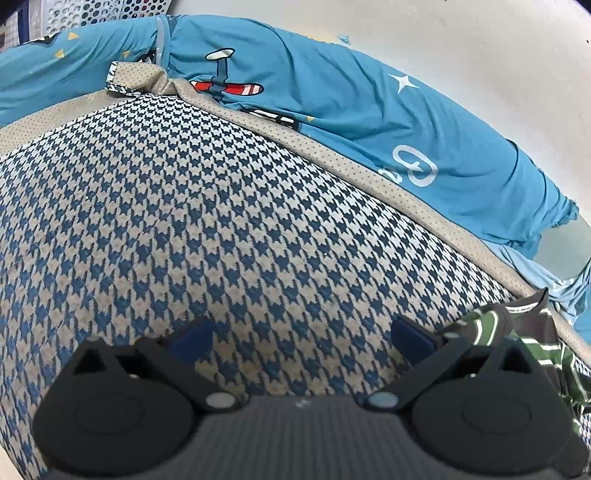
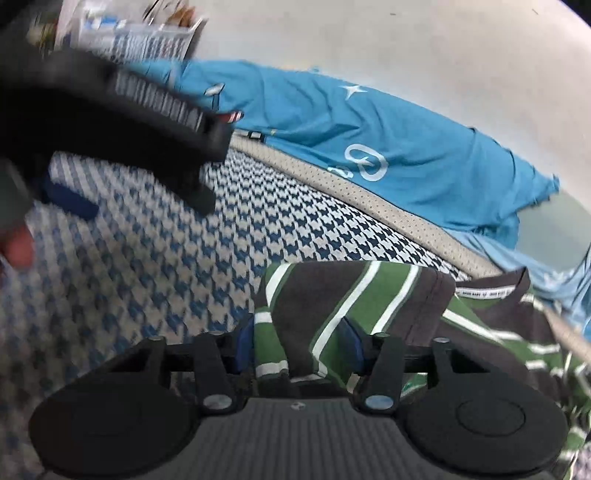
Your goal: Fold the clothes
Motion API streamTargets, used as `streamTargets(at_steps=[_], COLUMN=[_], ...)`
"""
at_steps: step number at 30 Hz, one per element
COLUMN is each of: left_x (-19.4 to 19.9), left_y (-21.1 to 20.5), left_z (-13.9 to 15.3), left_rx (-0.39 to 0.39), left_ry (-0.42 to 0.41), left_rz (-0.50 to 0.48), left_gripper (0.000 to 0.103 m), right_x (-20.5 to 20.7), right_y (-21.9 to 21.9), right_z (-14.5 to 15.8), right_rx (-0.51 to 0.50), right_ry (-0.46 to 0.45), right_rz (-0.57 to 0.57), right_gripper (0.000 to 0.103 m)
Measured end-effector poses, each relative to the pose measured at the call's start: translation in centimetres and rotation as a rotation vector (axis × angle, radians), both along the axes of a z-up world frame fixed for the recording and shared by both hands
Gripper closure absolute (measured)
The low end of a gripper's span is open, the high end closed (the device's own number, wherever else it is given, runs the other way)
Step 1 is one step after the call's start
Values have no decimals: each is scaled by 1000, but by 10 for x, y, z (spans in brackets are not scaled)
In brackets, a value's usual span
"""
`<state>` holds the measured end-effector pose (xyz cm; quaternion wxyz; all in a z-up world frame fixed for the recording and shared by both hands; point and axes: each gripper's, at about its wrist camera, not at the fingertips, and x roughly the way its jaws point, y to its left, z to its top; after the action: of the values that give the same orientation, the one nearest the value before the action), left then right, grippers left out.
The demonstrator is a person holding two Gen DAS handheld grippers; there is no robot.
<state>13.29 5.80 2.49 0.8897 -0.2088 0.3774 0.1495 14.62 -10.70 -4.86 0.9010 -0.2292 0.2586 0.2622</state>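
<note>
A blue-and-white houndstooth garment with a beige mesh edge lies spread under both grippers. My left gripper hovers open just above it, nothing between its blue pads. My right gripper is shut on a sleeve of a green, brown and white striped garment that lies over the houndstooth garment at its right. The striped garment shows at the right edge of the left wrist view. Blurred, the left gripper fills the upper left of the right wrist view.
A bright blue printed shirt lies crumpled behind the houndstooth garment on a white table. A perforated white basket stands at the far left corner. A person's fingertip shows at the left edge.
</note>
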Motion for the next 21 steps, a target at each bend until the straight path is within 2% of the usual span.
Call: streamTargets(at_steps=[4,7,11,16,21], left_x=[-4,-9,-15,-22,-27], left_y=[7,16,30,44,55], left_z=[2,4,6,6,5], left_rx=[-2,-1,8,15,36], left_ry=[-4,-5,-8,-11,-4], left_rz=[3,8,30,49,65], left_gripper=[0,0,0,0,0], right_x=[5,13,38,55,69], right_y=[10,10,-7,-16,-11], right_z=[-9,-4,21,54,68], right_rx=[-63,-39,188,439,594], right_ry=[-35,-23,97,117,128], right_rz=[-15,-31,-129,-181,-186], right_gripper=[87,93,94,94,94])
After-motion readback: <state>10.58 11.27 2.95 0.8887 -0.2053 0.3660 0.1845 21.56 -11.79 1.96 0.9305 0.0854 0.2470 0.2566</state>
